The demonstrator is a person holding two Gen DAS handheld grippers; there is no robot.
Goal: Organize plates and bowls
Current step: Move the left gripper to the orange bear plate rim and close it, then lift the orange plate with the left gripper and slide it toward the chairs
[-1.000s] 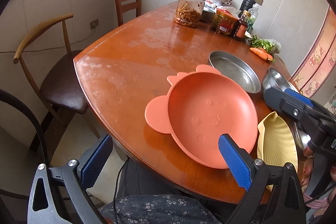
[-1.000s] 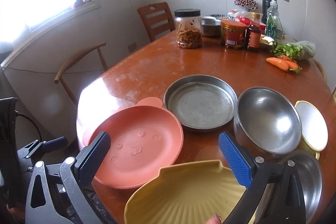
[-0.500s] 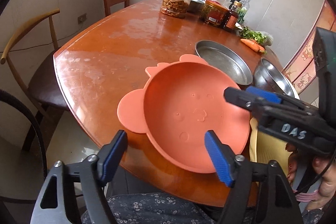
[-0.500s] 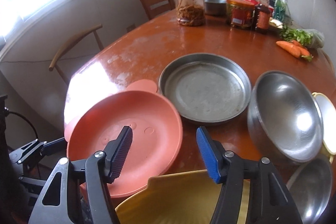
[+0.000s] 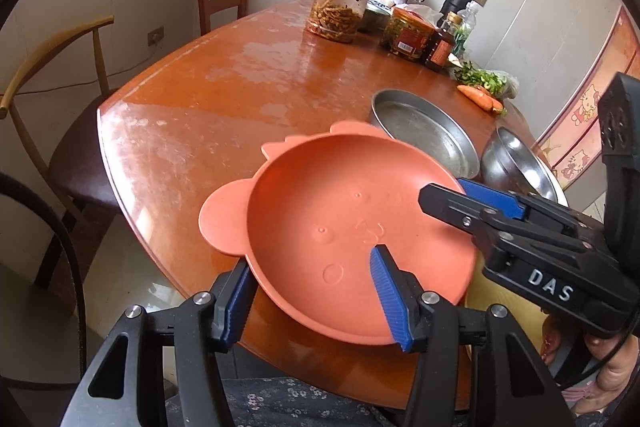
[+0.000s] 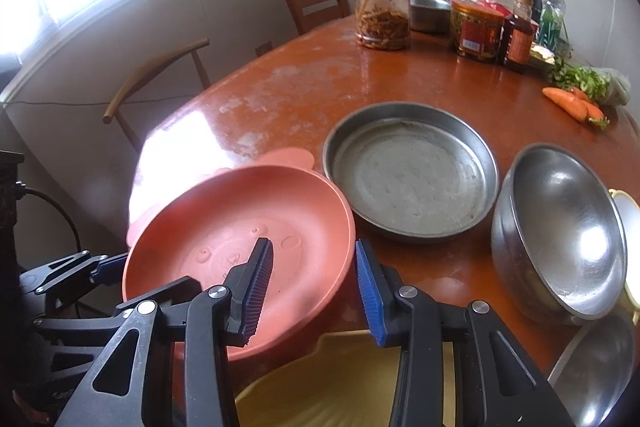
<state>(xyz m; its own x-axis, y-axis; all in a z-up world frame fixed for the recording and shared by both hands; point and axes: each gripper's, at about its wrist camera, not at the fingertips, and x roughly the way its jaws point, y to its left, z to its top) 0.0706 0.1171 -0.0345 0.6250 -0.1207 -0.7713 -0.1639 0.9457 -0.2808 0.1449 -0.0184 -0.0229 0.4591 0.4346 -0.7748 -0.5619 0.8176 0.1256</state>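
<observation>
Both grippers closing on the orange plate [image 5: 340, 227] at the table's [image 5: 224, 99] near edge: left gripper [image 5: 312, 291] straddles its near rim, right gripper [image 6: 314, 287] its right rim.

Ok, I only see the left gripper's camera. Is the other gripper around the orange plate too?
Observer: Yes. The orange plate has its rim between the fingers of the right gripper. One finger is inside the plate and one outside. Its jaws are closing but not pinching yet.
Operator: What's the yellow bit next to it?
Observer: A yellow plate shaped like a shell, lying just under that gripper.
Operator: Anything hiding behind the shiny bowl?
Observer: Yes, a white bowl with a yellow rim peeks out from behind the steel bowl.
</observation>
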